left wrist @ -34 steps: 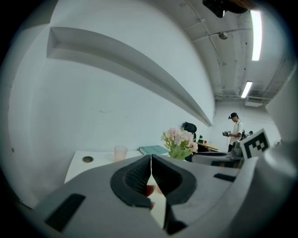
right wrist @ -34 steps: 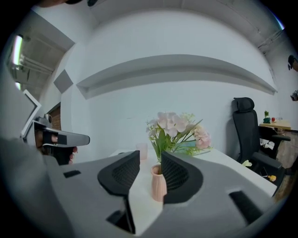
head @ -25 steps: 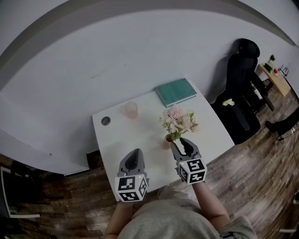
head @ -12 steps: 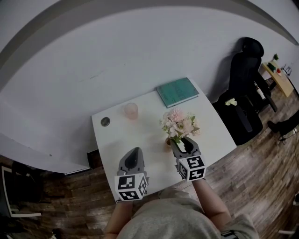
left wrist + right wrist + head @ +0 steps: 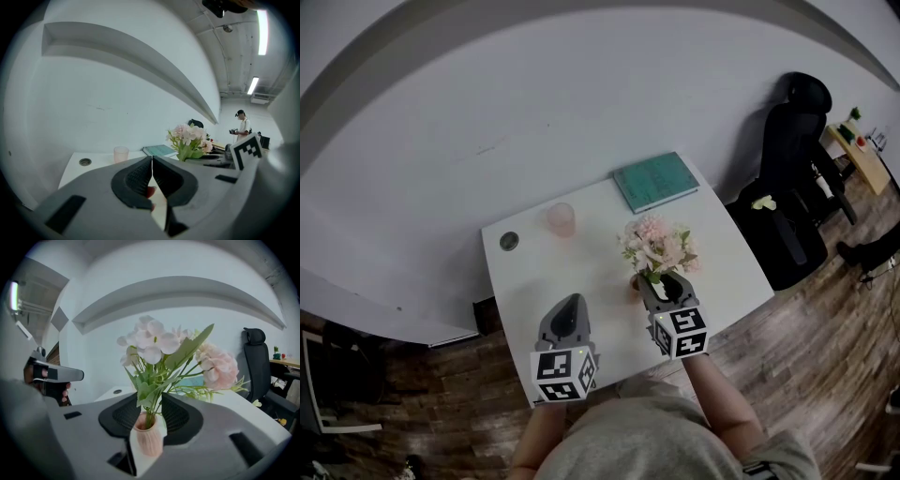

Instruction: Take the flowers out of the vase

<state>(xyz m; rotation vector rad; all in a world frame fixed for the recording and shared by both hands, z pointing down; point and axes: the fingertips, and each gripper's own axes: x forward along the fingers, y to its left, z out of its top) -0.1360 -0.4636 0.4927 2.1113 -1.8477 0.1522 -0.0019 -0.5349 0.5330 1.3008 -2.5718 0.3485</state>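
flowers point(image 5: 159, 345): pale pink and white blooms with green leaves, a loose upright bunch, stems down in the vase point(image 5: 149, 437)
vase: small, ribbed, pink, upright on the white table point(image 5: 534, 281), near its front edge
right gripper point(image 5: 151, 401): jaws spread either side of the stems, just above the vase mouth; they have just been closing in, and the pads do not yet pinch the stems
change: a second ago this gripper stood a little back from the vase; it has since slid forward to it, while the flowers and vase kept their place
left gripper point(image 5: 152, 161): jaws pressed together on nothing, left of the vase and apart from it
cup point(image 5: 562, 219): pink, behind and left of the vase
book point(image 5: 654, 183): teal, behind the vase at the table's far edge
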